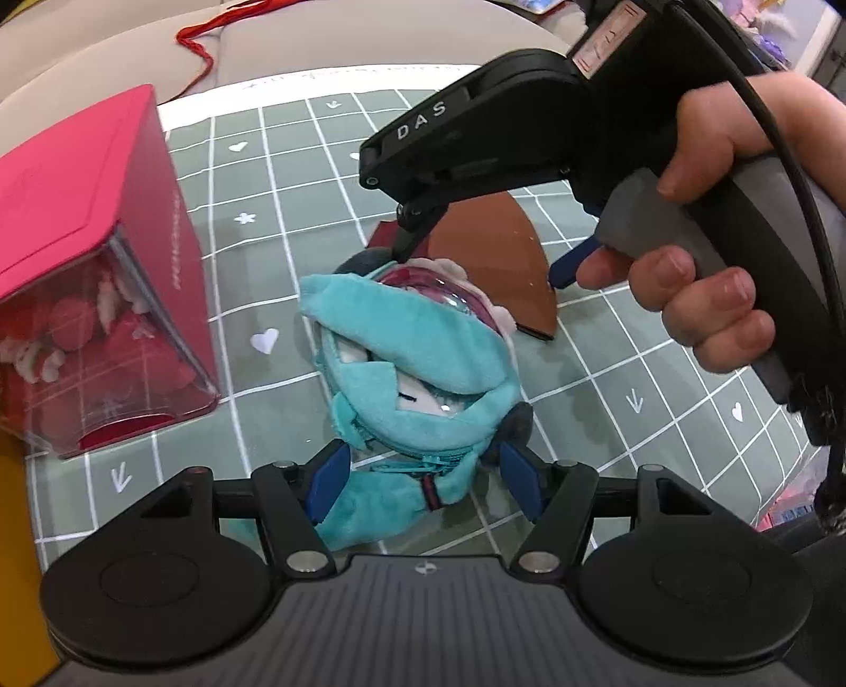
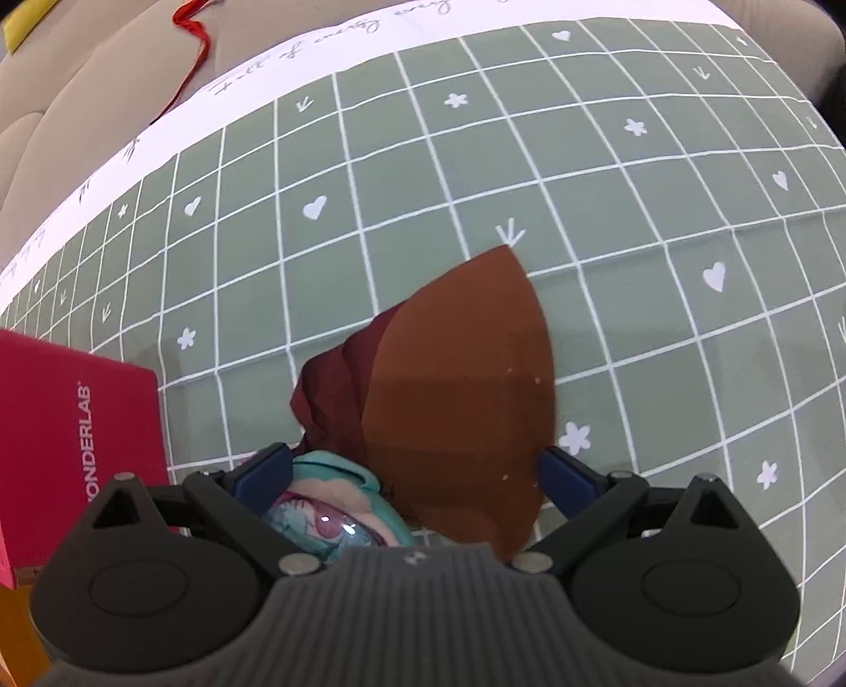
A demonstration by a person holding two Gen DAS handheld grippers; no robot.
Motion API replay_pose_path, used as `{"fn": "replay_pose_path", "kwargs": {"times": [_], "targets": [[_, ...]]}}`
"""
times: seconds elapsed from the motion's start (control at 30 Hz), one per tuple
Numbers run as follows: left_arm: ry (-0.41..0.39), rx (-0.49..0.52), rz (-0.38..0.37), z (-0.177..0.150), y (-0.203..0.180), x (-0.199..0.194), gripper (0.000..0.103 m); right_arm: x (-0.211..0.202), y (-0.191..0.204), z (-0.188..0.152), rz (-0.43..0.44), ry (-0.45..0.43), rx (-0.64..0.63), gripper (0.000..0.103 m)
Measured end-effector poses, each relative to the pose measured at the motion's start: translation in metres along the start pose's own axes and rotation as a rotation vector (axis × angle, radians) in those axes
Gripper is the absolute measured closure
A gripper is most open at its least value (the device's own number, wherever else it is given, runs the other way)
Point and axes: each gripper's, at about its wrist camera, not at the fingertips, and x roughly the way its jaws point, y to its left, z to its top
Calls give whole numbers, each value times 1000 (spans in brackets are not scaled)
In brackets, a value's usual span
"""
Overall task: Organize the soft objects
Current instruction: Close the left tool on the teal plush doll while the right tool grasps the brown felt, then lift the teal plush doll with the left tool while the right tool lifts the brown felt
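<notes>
A teal plush doll with a clear domed face lies on the green grid mat. My left gripper is open, its blue pads on either side of the doll's lower end. My right gripper, held by a hand, hangs open over the doll's far end and a brown folded sheet. In the right wrist view the brown sheet lies between the wide-apart fingers of the right gripper. The doll shows just under its left finger.
A red box with a clear front, holding red and white soft items, stands left of the doll, also seen as the red box. A red cord lies on the beige sofa beyond the mat. A yellow object sits at the left edge.
</notes>
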Motion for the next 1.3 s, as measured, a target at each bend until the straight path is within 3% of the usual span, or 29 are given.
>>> {"fn": "replay_pose_path", "kwargs": {"times": [0.2,0.27,0.3,0.37,0.4,0.5,0.87,0.97,1.17,1.3], "targets": [[11,-4,1,-5,0,12,26,1,2,-1,-14,-15,-3,3],[-11,18,11,-8,-2,11,30,2,3,-1,-13,-17,-3,3],[-20,27,18,-10,-3,11,35,2,2,-1,-9,-17,2,3],[-43,58,52,-14,-6,10,56,3,-1,0,3,-16,19,3],[-56,75,95,-17,-8,9,75,2,-2,1,10,-17,29,3],[-77,71,116,-27,-3,5,87,-2,-12,2,42,-15,69,3],[-28,35,138,-56,23,-15,88,-5,-21,0,42,-47,111,2],[-16,34,136,-61,24,-22,88,-3,-10,-5,-24,-96,96,2],[1,21,123,-62,25,-28,88,12,26,-16,-207,-126,-77,2],[-2,49,103,-63,23,-30,88,13,31,-23,-202,-166,-103,5]]}}
